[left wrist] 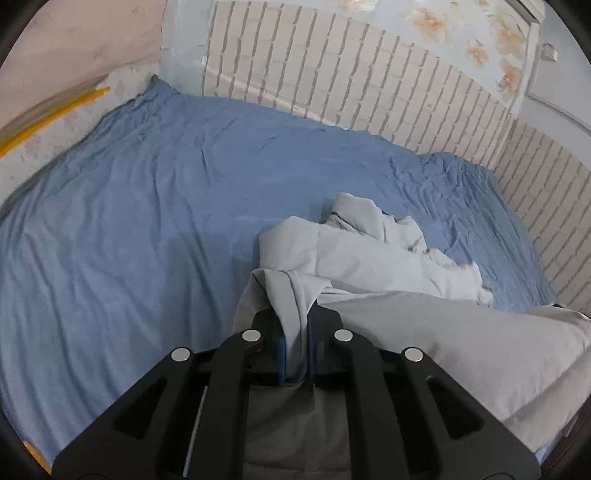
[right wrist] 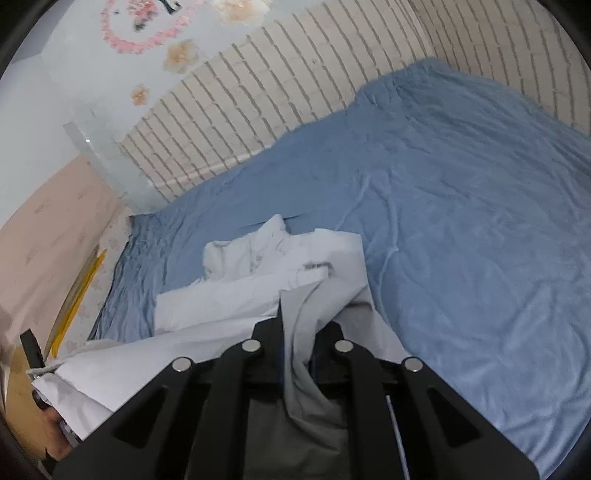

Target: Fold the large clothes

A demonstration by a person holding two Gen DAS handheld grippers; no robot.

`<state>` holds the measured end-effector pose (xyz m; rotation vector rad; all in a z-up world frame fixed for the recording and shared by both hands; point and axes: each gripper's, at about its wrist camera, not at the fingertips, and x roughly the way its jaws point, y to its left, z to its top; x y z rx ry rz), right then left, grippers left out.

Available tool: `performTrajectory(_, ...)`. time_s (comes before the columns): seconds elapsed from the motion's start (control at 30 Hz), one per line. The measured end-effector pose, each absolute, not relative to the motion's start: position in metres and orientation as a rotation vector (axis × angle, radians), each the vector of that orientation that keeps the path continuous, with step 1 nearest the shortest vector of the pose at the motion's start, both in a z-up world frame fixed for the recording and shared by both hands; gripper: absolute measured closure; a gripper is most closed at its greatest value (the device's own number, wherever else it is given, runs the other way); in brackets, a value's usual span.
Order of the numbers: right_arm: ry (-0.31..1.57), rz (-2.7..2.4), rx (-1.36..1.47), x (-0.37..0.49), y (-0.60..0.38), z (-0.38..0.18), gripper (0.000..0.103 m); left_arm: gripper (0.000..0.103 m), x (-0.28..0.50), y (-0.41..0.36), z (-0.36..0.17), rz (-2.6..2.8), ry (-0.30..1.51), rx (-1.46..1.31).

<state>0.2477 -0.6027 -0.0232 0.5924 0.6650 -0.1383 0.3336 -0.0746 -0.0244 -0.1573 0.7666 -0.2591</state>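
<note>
Both wrist cameras are looking down along their claws, close over the bed (left wrist: 147,206), sharing the garment (right wrist: 258,280) at 12 o'clock.

This is a bedroom in a home: a wide bed covered with a wrinkled blue fabric sheet (left wrist: 166,192) fills most of both views. Behind it, across the top of each frame, runs a cream wall patterned like painted brick (left wrist: 332,74), and above that a pale blue wall carrying peach flower decals (left wrist: 509,37), with a pink ring of petal stickers (right wrist: 136,33) at the upper left of the right wrist view. A crumpled pale grey cloth garment (left wrist: 369,251) lies on the sheet at lower centre.
</note>
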Motion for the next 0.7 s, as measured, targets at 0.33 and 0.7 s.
performTrajectory(0.33,0.593,-0.110,0.603,0.285,-0.630,-0.046,0.068,0.071,0.372,-0.089,-0.048,-0.234,0.687,-0.243)
performTrajectory(0.7,0.157,-0.146,0.543,0.168,-0.614,0.037,0.001,0.003,0.268,-0.032,0.047,-0.148,0.303,-0.406)
